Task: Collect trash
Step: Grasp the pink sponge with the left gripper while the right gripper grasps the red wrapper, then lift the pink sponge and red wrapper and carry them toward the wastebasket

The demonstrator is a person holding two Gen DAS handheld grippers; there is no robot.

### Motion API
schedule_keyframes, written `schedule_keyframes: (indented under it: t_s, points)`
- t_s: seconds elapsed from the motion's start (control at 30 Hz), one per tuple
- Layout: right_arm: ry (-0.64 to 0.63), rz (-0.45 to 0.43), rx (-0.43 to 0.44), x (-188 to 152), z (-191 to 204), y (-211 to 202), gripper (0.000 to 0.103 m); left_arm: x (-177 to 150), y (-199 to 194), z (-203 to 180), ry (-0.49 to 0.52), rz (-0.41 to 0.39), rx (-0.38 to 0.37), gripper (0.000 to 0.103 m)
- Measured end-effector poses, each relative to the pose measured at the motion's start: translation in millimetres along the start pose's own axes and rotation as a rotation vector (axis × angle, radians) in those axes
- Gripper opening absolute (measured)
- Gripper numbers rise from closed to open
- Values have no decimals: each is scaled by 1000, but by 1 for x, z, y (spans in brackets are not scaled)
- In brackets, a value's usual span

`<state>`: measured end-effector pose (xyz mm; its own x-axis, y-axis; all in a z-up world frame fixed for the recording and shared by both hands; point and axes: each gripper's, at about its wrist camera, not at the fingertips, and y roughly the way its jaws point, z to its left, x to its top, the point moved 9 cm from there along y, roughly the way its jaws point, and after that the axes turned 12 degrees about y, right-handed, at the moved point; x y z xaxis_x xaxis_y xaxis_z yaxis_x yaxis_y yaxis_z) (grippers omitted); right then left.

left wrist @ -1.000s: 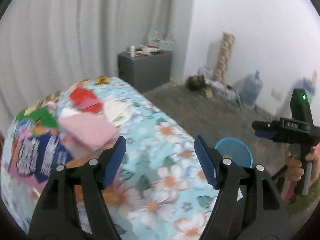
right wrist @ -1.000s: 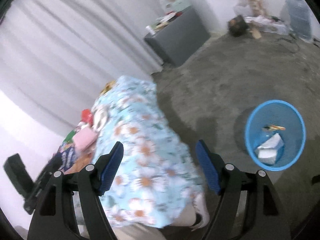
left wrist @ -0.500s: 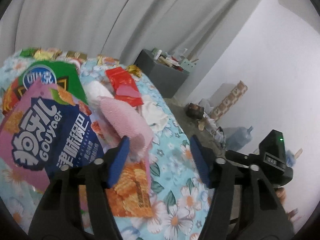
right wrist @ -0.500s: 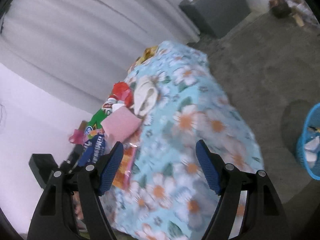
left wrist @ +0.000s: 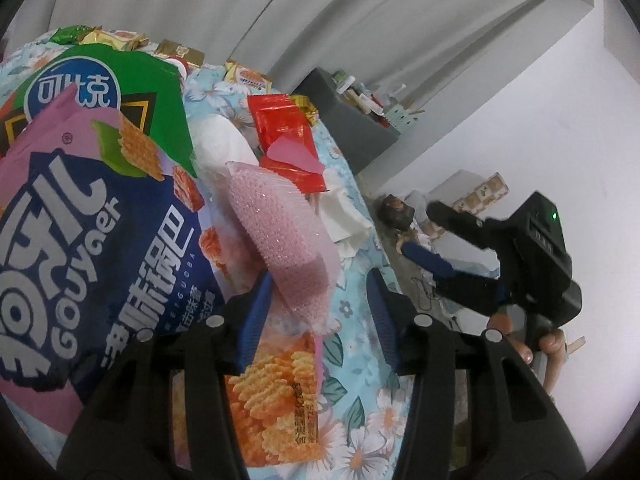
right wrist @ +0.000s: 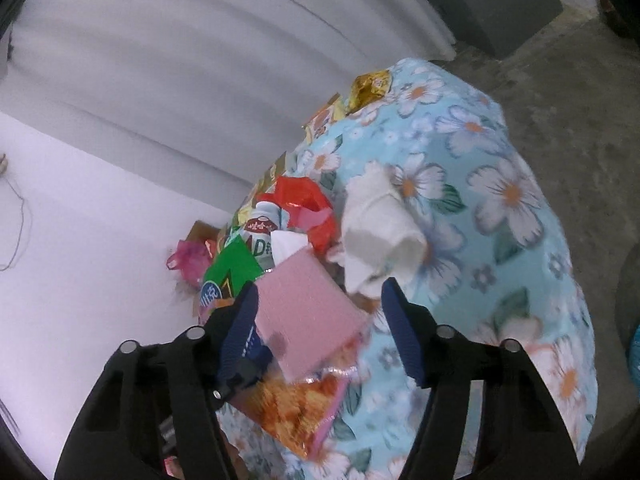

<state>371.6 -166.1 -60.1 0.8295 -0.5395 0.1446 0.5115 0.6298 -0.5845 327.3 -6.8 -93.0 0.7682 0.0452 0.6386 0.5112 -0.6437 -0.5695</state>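
A pink sponge (left wrist: 280,232) lies on the snack bags on the flowered table (left wrist: 360,400). My left gripper (left wrist: 318,320) is low over it, jaws closing. The sponge's near end sits between the blue pads, close to the left one and apart from the right one. My right gripper (left wrist: 444,240) hangs off the table's right side, held by a hand and apart from the sponge. In its own view the right gripper (right wrist: 320,332) is closing too, with the sponge (right wrist: 308,312) showing beyond its pads and nothing gripped.
A big pink-and-blue snack bag (left wrist: 80,248), a green bag (left wrist: 120,92), a red wrapper (left wrist: 284,132) and white tissues (right wrist: 380,232) crowd the table. A grey cabinet (left wrist: 352,120) stands by the curtain. A blue bin's rim (right wrist: 636,356) shows on the floor, right.
The left gripper rolled and dropped in over the trash pile, so the sponge now sits between its narrower jaws. The right gripper swung from the blue bin to the table and narrowed.
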Motion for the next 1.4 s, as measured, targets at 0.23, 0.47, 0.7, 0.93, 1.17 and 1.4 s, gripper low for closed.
schedule_keyframes:
  t_s: [0.23, 0.47, 0.7, 0.93, 1.17, 1.4]
  points:
    - [-18, 38, 5, 19, 21, 22, 59, -2, 18, 6, -19, 50, 51, 45]
    - [-67, 81, -35, 45, 45, 51, 59, -8, 25, 17, -30, 76, 98, 31]
    - [-104, 142, -124, 84, 44, 100, 60, -9, 21, 15, -15, 70, 85, 28]
    - [-14, 259, -143, 101, 18, 147, 60, -10, 12, 19, -26, 53, 62, 27]
    - [-102, 285, -204, 89, 25, 160, 37, -10, 3, 20, -32, 30, 39, 27]
    - [-194, 265, -261, 83, 34, 159, 9, -12, -7, 20, -34, 12, 40, 26]
